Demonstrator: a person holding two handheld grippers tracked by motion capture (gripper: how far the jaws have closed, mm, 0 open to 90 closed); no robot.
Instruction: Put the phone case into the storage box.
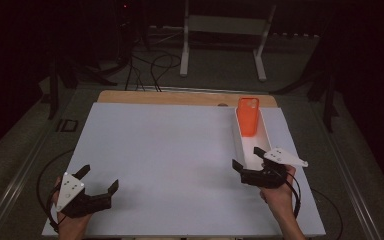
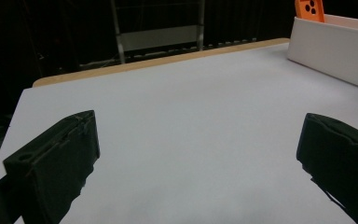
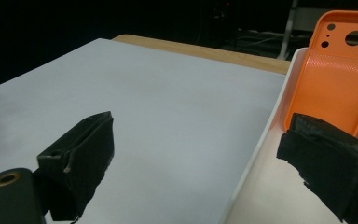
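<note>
An orange phone case (image 1: 248, 116) leans upright at the far end of a long white tray (image 1: 237, 142) on the right side of the white board. My right gripper (image 1: 246, 157) is open at the tray's near end, its jaws either side of the tray's left wall. In the right gripper view the phone case (image 3: 335, 79) stands just beyond the right jaw, with the tray wall (image 3: 261, 154) running between the jaws of the right gripper (image 3: 200, 133). My left gripper (image 1: 100, 177) is open and empty at the near left corner. The left gripper (image 2: 198, 140) faces the tray (image 2: 335, 51) and case (image 2: 310, 9) far off.
The white board (image 1: 170, 160) lies on a wooden table whose far edge (image 1: 180, 96) shows behind it. A white metal stand (image 1: 225, 30) and cables (image 1: 152, 65) are on the floor beyond. Dark surroundings frame the table.
</note>
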